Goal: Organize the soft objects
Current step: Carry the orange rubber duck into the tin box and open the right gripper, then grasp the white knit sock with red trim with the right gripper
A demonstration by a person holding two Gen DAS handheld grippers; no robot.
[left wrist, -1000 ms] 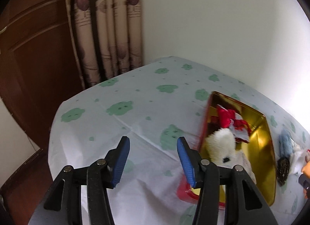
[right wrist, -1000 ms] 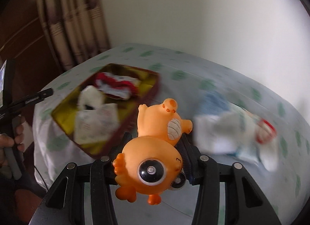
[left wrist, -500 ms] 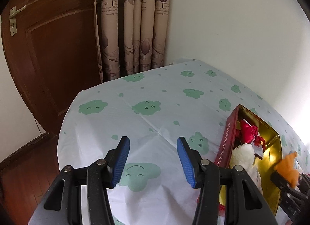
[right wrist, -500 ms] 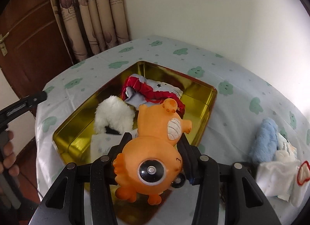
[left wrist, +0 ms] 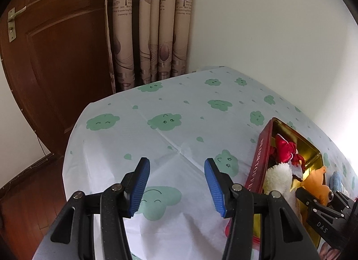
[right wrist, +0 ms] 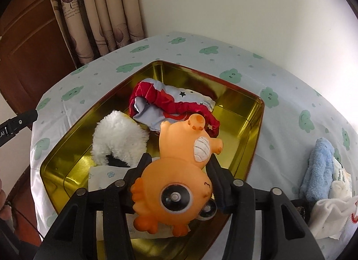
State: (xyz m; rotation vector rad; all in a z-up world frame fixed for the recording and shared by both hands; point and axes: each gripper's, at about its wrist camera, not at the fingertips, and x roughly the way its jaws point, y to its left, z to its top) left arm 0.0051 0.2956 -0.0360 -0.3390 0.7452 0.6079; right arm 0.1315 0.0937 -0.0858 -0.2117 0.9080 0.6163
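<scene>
An orange toy (right wrist: pixel 179 170) is pinched by the right tongs (right wrist: pixel 179 166) above the tin (right wrist: pixel 252 139), where three items are already stowed. Cloths (right wrist: pixel 320 166) at 3 o'clock remain on the desk (right wrist: pixel 223 58). The left tongs (left wrist: pixel 176 184) are spread, empty.

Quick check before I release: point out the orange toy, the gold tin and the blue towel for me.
orange toy (right wrist: pixel 179 161): right wrist view, on its body between the fingers.
gold tin (right wrist: pixel 235 105): right wrist view, on the bare inner far wall.
blue towel (right wrist: pixel 320 166): right wrist view, mid-fold, on the tablecloth right of the tin.
</scene>
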